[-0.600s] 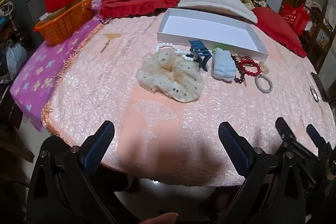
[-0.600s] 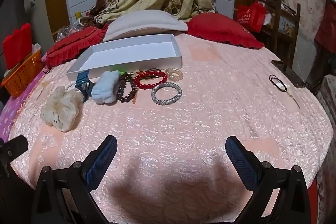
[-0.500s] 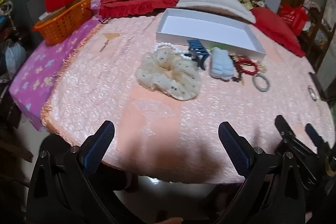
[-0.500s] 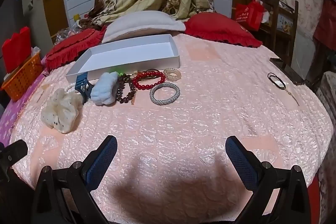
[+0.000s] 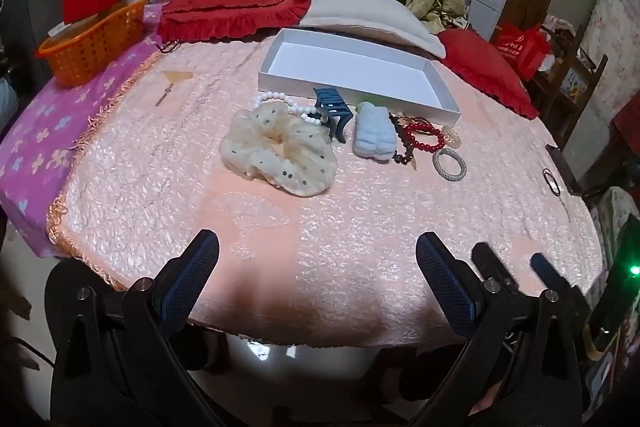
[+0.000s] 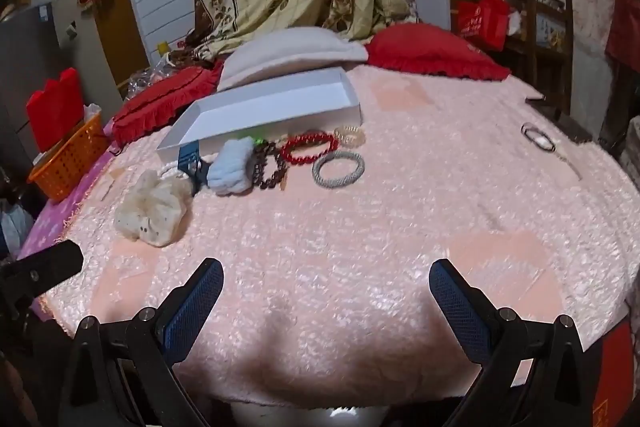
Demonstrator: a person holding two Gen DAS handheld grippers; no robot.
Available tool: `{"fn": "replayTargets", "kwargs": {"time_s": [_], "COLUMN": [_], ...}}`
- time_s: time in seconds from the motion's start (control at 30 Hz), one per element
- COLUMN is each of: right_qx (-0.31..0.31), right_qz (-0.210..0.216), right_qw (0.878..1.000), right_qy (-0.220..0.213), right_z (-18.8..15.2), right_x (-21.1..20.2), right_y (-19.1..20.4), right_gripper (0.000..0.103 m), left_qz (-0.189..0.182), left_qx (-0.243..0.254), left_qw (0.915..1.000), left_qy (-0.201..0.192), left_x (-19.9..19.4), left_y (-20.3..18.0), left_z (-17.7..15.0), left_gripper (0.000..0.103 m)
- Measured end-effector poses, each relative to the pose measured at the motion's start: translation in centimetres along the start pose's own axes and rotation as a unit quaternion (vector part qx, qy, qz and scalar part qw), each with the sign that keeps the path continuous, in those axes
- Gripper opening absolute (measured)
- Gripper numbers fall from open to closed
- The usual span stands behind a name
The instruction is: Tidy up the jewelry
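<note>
A shallow white box (image 5: 356, 67) (image 6: 276, 107) lies empty on the pink bedspread (image 5: 320, 219). In front of it sits a row of accessories: a cream dotted scrunchie (image 5: 280, 149) (image 6: 152, 205), a white pearl string (image 5: 280, 103), a dark blue claw clip (image 5: 334, 111) (image 6: 192, 163), a light blue scrunchie (image 5: 374, 135) (image 6: 234, 165), a dark bead bracelet (image 6: 268, 167), a red bead bracelet (image 5: 424, 139) (image 6: 310, 149), a silver bangle (image 5: 450, 165) (image 6: 338, 169) and a clear coil tie (image 6: 350, 135). My left gripper (image 5: 318, 259) and right gripper (image 6: 326, 281) stand open near the bed's front edge, holding nothing.
Red pillows (image 5: 232, 13) and a beige pillow (image 5: 372, 13) line the back. An orange basket (image 5: 92, 41) stands on the purple sheet at the left. A black hair tie (image 6: 538, 137) lies at the right. The right gripper's fingers (image 5: 500, 269) show in the left wrist view.
Both cameras have lifted and drawn back slightly, so the objects sit a little farther off. Both grippers stay open and empty.
</note>
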State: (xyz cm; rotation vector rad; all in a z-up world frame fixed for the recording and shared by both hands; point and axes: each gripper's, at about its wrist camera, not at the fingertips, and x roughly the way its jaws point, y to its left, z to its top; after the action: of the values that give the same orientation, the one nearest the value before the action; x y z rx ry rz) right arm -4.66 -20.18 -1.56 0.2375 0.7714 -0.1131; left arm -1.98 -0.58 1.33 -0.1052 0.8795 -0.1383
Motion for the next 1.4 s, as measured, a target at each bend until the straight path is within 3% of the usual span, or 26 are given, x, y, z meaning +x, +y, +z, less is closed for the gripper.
{"fn": "replayTargets", "kwargs": {"time_s": [0.13, 0.3, 0.43, 0.63, 0.7, 0.83, 0.9, 0.97, 1.0, 1.07, 1.13, 1.4], "right_qx": [-0.009, -0.038, -0.052, -0.099, -0.113, -0.087, -0.096, -0.090, -0.083, -0.058, -0.047, -0.056], "right_qz": [0.005, -0.016, -0.040, -0.085, -0.084, -0.040, -0.024, -0.014, -0.002, 0.036, 0.046, 0.045], "right_qw": [1.000, 0.999, 0.998, 0.991, 0.990, 0.990, 0.993, 0.995, 0.996, 0.998, 0.998, 0.997], "right_qy": [0.019, 0.004, -0.006, 0.000, -0.020, -0.103, -0.067, -0.029, -0.018, 0.001, 0.001, 0.029], "right_z": [-0.3, 0.4, 2.0, 6.1, 7.2, 7.8, 7.7, 7.4, 7.2, 6.8, 6.5, 6.2], "right_x": [0.4, 0.2, 0.9, 2.7, 2.5, 1.2, 2.8, 4.2, 4.6, 4.9, 4.6, 4.5], "right_y": [0.6, 1.1, 0.6, 1.2, 1.8, 1.8, 2.3, 2.3, 2.3, 2.0, 2.0, 3.0], "right_gripper": [0.102, 0.102, 0.102, 0.102, 0.102, 0.102, 0.097, 0.080, 0.078, 0.077, 0.077, 0.077], "left_qz": [-0.011, -0.004, 0.047, 0.127, 0.142, 0.158, 0.152, 0.130, 0.119, 0.094, 0.082, 0.104], "left_qx": [0.016, 0.027, 0.021, -0.010, -0.017, -0.010, -0.015, -0.029, -0.038, -0.058, -0.063, -0.026], "left_qw": [0.9998, 0.9996, 0.9982, 0.9889, 0.9860, 0.9828, 0.9846, 0.9896, 0.9915, 0.9939, 0.9946, 0.9943], "left_qy": [-0.001, -0.012, -0.032, -0.076, -0.085, -0.094, -0.086, -0.054, -0.038, -0.007, 0.007, 0.002], "left_x": [-0.1, -0.4, -0.3, -0.6, -0.5, 0.1, 0.5, 1.3, 1.7, 2.4, 2.7, 2.5], "left_y": [-0.7, -0.9, 0.7, 4.8, 5.9, 6.3, 6.6, 6.9, 6.9, 7.0, 6.9, 6.3], "left_z": [-0.1, 0.1, 1.8, 4.3, 5.0, 5.3, 5.3, 5.2, 5.1, 4.9, 4.6, 3.9], "left_gripper": [0.100, 0.100, 0.100, 0.100, 0.100, 0.098, 0.095, 0.091, 0.090, 0.090, 0.090, 0.090]}}
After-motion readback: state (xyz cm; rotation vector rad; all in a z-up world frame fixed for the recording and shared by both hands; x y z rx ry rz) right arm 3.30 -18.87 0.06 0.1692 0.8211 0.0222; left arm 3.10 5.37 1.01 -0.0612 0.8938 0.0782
